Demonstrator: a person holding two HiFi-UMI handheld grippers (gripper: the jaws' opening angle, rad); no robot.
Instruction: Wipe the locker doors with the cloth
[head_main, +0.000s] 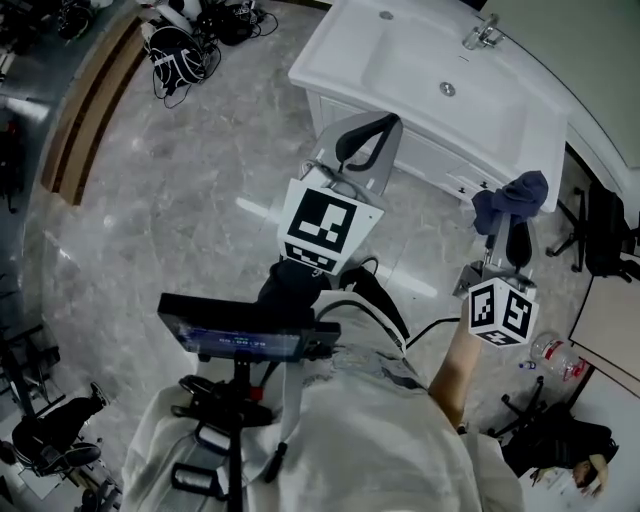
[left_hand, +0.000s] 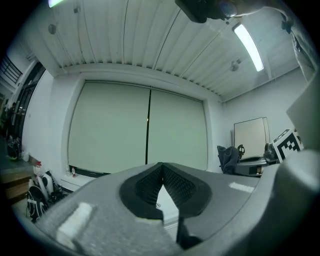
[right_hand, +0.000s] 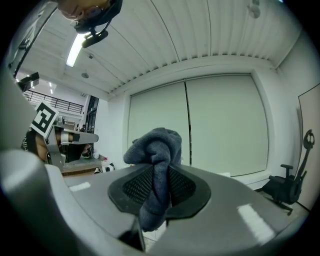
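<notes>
A dark blue cloth (head_main: 512, 197) bunches over the tips of my right gripper (head_main: 508, 215), which is shut on it just right of the white sink cabinet (head_main: 345, 65). In the right gripper view the cloth (right_hand: 156, 150) stands pinched between the ribbed pads and hangs down in front of them. My left gripper (head_main: 365, 130) is held up in front of the cabinet's white door fronts (head_main: 435, 160), apart from them. Its jaws (left_hand: 161, 166) meet at the tips with nothing between them. From the left gripper view the cloth (left_hand: 228, 158) shows at the right.
A tap (head_main: 483, 32) stands on the basin. A dark bag (head_main: 178, 55) and a wooden step (head_main: 90, 100) lie at the back left on the grey marble floor. A black chair (head_main: 603, 235) and a plastic bottle (head_main: 555, 350) are at the right. Closed window blinds (right_hand: 220, 125) face both gripper cameras.
</notes>
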